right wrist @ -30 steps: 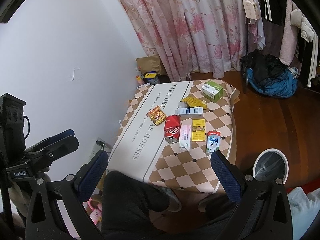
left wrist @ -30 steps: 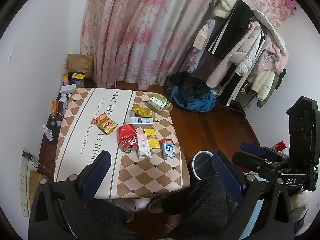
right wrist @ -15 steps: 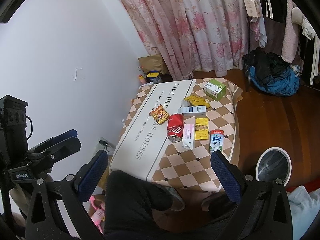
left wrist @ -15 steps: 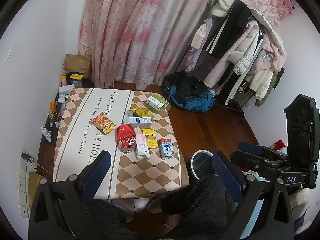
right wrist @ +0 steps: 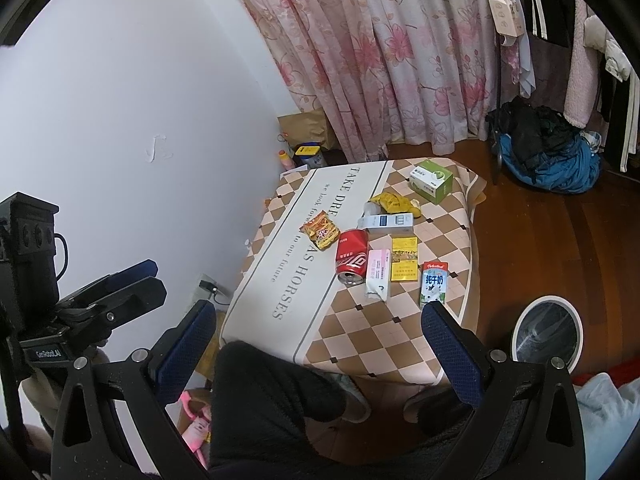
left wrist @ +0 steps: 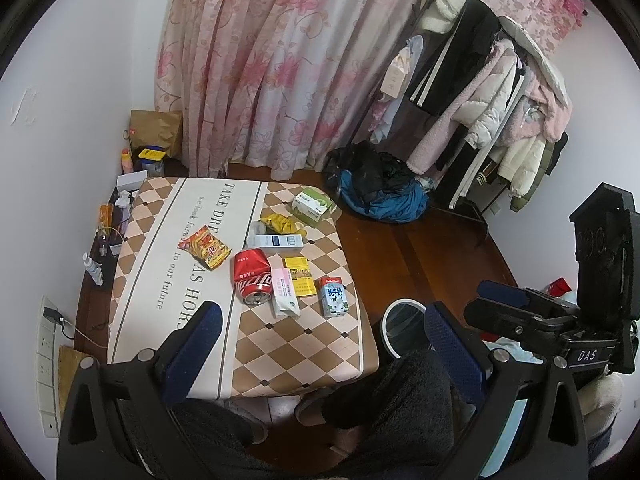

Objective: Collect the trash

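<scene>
Trash lies in a cluster on the low checked table (left wrist: 280,344) (right wrist: 360,344): a crushed red can (left wrist: 253,275) (right wrist: 353,257), a snack bag (left wrist: 205,247) (right wrist: 320,232), a pink-white pack (left wrist: 285,292) (right wrist: 377,274), a yellow box (left wrist: 298,277) (right wrist: 404,259), a small milk carton (left wrist: 333,297) (right wrist: 433,283), a white-blue box (left wrist: 275,241) (right wrist: 387,222), a yellow wrapper (left wrist: 277,222) (right wrist: 390,201) and a green tissue box (left wrist: 313,204) (right wrist: 431,176). A white-rimmed bin (left wrist: 404,326) (right wrist: 547,334) stands on the floor right of the table. My left gripper (left wrist: 318,354) and right gripper (right wrist: 318,354) hang open and empty, well above the near table edge.
A person's dark-trousered knees (left wrist: 400,392) (right wrist: 272,384) sit under both grippers. A clothes rack (left wrist: 480,104) and a bundle of blue and black clothing (left wrist: 380,192) (right wrist: 548,160) are at the right. Bottles and a paper bag (left wrist: 156,128) crowd the wall corner. A wall socket (left wrist: 50,344) is low on the left.
Both cameras have drawn slightly back and up, so the table looks a little smaller and more floor shows. Nothing on the table has moved; both grippers stay open.
</scene>
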The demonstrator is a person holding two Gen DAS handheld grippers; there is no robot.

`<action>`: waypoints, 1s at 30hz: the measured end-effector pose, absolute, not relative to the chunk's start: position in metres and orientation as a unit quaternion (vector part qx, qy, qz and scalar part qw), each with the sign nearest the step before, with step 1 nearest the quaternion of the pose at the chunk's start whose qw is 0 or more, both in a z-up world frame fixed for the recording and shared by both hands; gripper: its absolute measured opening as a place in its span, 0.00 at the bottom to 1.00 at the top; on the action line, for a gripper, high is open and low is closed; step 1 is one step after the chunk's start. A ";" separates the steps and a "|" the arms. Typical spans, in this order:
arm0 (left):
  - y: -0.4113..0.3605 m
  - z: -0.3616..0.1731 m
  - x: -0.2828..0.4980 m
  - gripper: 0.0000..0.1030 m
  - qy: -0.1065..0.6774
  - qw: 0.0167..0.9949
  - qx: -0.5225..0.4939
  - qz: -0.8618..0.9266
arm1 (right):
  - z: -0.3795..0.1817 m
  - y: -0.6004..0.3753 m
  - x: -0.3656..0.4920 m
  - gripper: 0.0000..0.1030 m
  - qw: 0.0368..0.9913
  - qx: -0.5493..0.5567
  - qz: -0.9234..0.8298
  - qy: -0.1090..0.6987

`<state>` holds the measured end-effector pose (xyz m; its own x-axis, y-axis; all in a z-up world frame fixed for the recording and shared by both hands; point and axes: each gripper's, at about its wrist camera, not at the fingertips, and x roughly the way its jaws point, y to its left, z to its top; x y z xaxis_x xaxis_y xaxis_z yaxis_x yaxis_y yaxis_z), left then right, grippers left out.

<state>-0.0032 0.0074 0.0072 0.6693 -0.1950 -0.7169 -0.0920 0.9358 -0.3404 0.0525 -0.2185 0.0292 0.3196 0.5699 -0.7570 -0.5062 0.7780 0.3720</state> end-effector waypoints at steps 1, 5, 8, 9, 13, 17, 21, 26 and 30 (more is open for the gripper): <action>0.007 0.007 -0.004 1.00 0.405 0.896 -0.177 -0.029 | 0.029 -0.218 0.053 1.00 0.812 0.033 0.332 0.480; 0.006 0.008 -0.003 1.00 0.406 0.897 -0.175 -0.029 | 0.029 -0.219 0.053 1.00 0.811 0.034 0.332 0.480; 0.004 0.008 -0.003 1.00 0.406 0.897 -0.175 -0.028 | 0.028 -0.219 0.053 1.00 0.811 0.034 0.332 0.481; 0.005 0.008 -0.003 1.00 0.406 0.897 -0.175 -0.029 | 0.029 -0.218 0.052 1.00 0.811 0.034 0.332 0.480; 0.005 0.008 -0.003 1.00 0.405 0.897 -0.175 -0.029 | 0.031 -0.218 0.054 1.00 0.811 0.036 0.333 0.479; 0.004 0.008 -0.003 1.00 0.406 0.897 -0.175 -0.027 | 0.033 -0.218 0.055 1.00 0.812 0.037 0.334 0.478; 0.004 -0.002 0.005 1.00 0.409 0.898 -0.161 -0.002 | 0.029 -0.219 0.064 1.00 0.818 0.042 0.318 0.478; 0.015 -0.053 0.039 1.00 0.431 0.888 -0.126 0.102 | -0.011 -0.221 0.092 1.00 0.815 0.038 0.278 0.506; 0.033 -0.118 0.075 1.00 0.478 0.856 -0.126 0.148 | -0.081 -0.215 0.130 1.00 0.803 0.033 0.233 0.547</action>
<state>0.0753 0.0327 -0.1176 0.4984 0.1326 -0.8568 -0.3745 0.9242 -0.0747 0.1295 -0.2149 -0.0807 0.2932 0.4102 -0.8636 -0.3375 0.8895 0.3080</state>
